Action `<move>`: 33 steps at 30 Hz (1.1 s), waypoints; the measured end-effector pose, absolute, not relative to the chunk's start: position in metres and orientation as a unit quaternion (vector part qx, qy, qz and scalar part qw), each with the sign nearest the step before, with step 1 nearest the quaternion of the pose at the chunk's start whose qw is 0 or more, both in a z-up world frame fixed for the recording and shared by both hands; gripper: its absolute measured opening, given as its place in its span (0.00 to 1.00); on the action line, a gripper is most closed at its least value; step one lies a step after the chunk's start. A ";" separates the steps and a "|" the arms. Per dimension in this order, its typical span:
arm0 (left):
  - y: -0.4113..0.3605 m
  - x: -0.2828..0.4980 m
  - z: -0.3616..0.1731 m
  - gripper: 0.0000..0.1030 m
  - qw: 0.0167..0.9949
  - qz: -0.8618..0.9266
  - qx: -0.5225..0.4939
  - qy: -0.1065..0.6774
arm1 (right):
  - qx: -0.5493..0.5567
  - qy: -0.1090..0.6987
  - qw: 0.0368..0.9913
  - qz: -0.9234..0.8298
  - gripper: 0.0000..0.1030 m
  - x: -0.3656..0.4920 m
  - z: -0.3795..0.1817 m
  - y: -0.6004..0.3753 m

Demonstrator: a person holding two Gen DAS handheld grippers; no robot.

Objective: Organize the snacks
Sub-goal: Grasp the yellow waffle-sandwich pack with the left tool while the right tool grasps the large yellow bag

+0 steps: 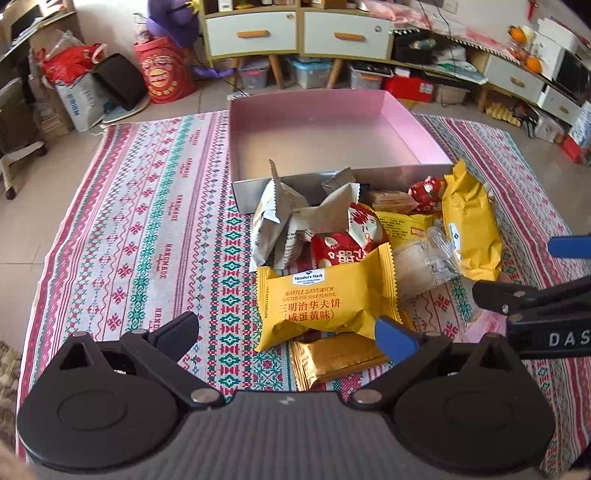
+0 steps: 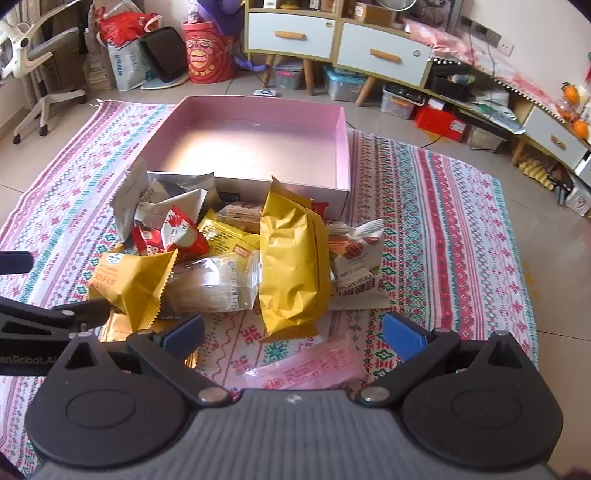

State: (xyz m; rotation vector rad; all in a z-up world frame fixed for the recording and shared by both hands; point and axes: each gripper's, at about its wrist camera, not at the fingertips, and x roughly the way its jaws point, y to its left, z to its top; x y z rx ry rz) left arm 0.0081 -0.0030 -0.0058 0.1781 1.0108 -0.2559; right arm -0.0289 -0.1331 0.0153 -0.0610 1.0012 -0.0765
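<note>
Nearest the left tongs (image 1: pixel 286 332), a gold foil bar (image 1: pixel 336 360) lies on the patterned rug (image 1: pixel 147 221), half tucked under a yellow waffle sandwich packet (image 1: pixel 325 299). Those tongs hang spread wide and grip nothing, their blue-padded finger touching or just over the packet's near corner; I cannot tell which. Beside them the right tongs (image 2: pixel 291 332) are likewise released and hold nothing, hovering above a pink wrapped snack (image 2: pixel 314 365) that lies flat on the rug just before them.

Beyond both sits the heap of snacks (image 2: pixel 221 251), all still on the rug against the near wall of the pink box (image 2: pixel 341 147). A tall yellow pouch (image 2: pixel 291 266) stands tilted at the heap's right side, a clear-wrapped pastry (image 2: pixel 214 284) lies beside it, red-and-white packets (image 1: pixel 351 240) are in the middle, and grey-white sachets (image 1: pixel 277 218) lean against the box at the heap's left side. Nothing lies inside the box, which rests towards the far edge of the rug.

Past the rug, along the wall, stands a white cabinet with wooden handles (image 1: pixel 299 33), and a red drum (image 2: pixel 205 55) is on the tiled floor.
</note>
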 end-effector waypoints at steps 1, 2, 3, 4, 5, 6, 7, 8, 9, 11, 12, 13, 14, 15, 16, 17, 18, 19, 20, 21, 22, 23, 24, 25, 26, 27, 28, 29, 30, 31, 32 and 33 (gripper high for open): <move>-0.003 0.010 -0.007 1.00 0.861 -0.126 0.086 0.486 | -0.028 0.480 0.877 -0.030 1.00 -0.028 0.017 -0.134; -0.002 0.011 -0.008 1.00 0.859 -0.129 0.084 0.488 | -0.025 0.480 0.876 -0.023 1.00 -0.027 0.017 -0.135; 0.000 0.013 -0.008 1.00 0.857 -0.134 0.080 0.491 | -0.020 0.483 0.876 -0.015 1.00 -0.026 0.018 -0.137; 0.001 0.015 -0.009 1.00 0.855 -0.140 0.076 0.494 | -0.015 0.485 0.874 -0.010 1.00 -0.024 0.018 -0.139; 0.002 0.017 -0.009 1.00 0.852 -0.144 0.074 0.497 | -0.010 0.487 0.873 -0.007 1.00 -0.022 0.018 -0.142; 0.003 0.018 -0.010 1.00 0.852 -0.149 0.072 0.497 | -0.006 0.489 0.872 -0.006 1.00 -0.020 0.017 -0.144; 0.004 0.020 -0.009 1.00 0.852 -0.155 0.068 0.496 | -0.003 0.489 0.872 -0.003 1.00 -0.019 0.017 -0.146; 0.004 0.021 -0.009 1.00 0.851 -0.160 0.068 0.496 | 0.002 0.490 0.871 0.002 1.00 -0.017 0.017 -0.148; 0.004 0.023 -0.009 1.00 0.849 -0.167 0.069 0.496 | 0.009 0.493 0.870 0.007 1.00 -0.015 0.016 -0.150; 0.003 0.027 -0.008 1.00 0.847 -0.187 0.075 0.492 | 0.023 0.496 0.868 0.012 1.00 -0.011 0.016 -0.155; 0.003 0.029 -0.007 1.00 0.845 -0.195 0.080 0.491 | 0.026 0.497 0.867 0.016 1.00 -0.010 0.016 -0.156; 0.003 0.032 -0.007 1.00 0.842 -0.206 0.085 0.491 | 0.027 0.498 0.867 0.021 0.99 -0.008 0.015 -0.157; 0.002 0.034 -0.007 1.00 0.838 -0.218 0.092 0.492 | 0.026 0.499 0.866 0.024 0.98 -0.006 0.014 -0.157; 0.001 0.035 -0.007 1.00 0.834 -0.232 0.101 0.491 | 0.025 0.501 0.865 0.028 0.97 -0.004 0.014 -0.158; -0.001 0.037 -0.007 1.00 0.830 -0.245 0.114 0.488 | 0.026 0.504 0.863 0.032 0.97 -0.002 0.013 -0.159; -0.004 0.037 -0.007 1.00 0.825 -0.257 0.131 0.486 | 0.027 0.508 0.860 0.034 0.96 0.001 0.012 -0.160; -0.006 0.039 -0.008 1.00 0.821 -0.270 0.146 0.482 | 0.029 0.512 0.858 0.035 0.95 0.003 0.011 -0.163; -0.008 0.040 -0.009 1.00 0.815 -0.283 0.160 0.480 | 0.030 0.515 0.856 0.036 0.94 0.005 0.009 -0.166; -0.010 0.041 -0.011 1.00 0.807 -0.296 0.174 0.479 | 0.031 0.517 0.854 0.036 0.93 0.007 0.008 -0.168; -0.011 0.043 -0.013 1.00 0.798 -0.314 0.188 0.479 | 0.032 0.519 0.853 0.036 0.92 0.009 0.007 -0.171; -0.012 0.044 -0.015 1.00 0.790 -0.328 0.200 0.479 | 0.032 0.521 0.852 0.037 0.92 0.010 0.006 -0.171; -0.011 0.046 -0.018 1.00 0.784 -0.337 0.209 0.478 | 0.033 0.523 0.851 0.040 0.90 0.010 0.005 -0.173; -0.011 0.047 -0.020 1.00 0.780 -0.344 0.218 0.476 | 0.034 0.526 0.849 0.043 0.88 0.012 0.004 -0.174; -0.010 0.048 -0.022 0.99 0.776 -0.353 0.224 0.473 | 0.034 0.528 0.847 0.047 0.87 0.012 0.003 -0.174; -0.010 0.050 -0.023 0.99 0.773 -0.359 0.229 0.470 | 0.034 0.530 0.846 0.051 0.86 0.012 0.002 -0.174; -0.010 0.051 -0.025 0.97 0.770 -0.365 0.234 0.469 | 0.034 0.532 0.844 0.054 0.84 0.014 0.001 -0.175; -0.011 0.052 -0.026 0.96 0.767 -0.370 0.240 0.466 | 0.033 0.535 0.843 0.057 0.84 0.015 0.000 -0.174; -0.012 0.052 -0.027 0.95 0.764 -0.377 0.247 0.462 | 0.031 0.537 0.841 0.059 0.83 0.018 -0.001 -0.174; -0.012 0.053 -0.028 0.93 0.762 -0.381 0.253 0.459 | 0.031 0.539 0.839 0.061 0.81 0.019 -0.002 -0.173; -0.014 0.056 -0.031 0.91 0.758 -0.385 0.258 0.459 | 0.031 0.541 0.838 0.063 0.80 0.020 -0.003 -0.173; -0.014 0.057 -0.032 0.90 0.756 -0.388 0.258 0.459 | 0.031 0.544 0.836 0.064 0.79 0.022 -0.004 -0.173; -0.016 0.058 -0.034 0.88 0.753 -0.392 0.257 0.462 | 0.031 0.546 0.834 0.065 0.78 0.023 -0.006 -0.172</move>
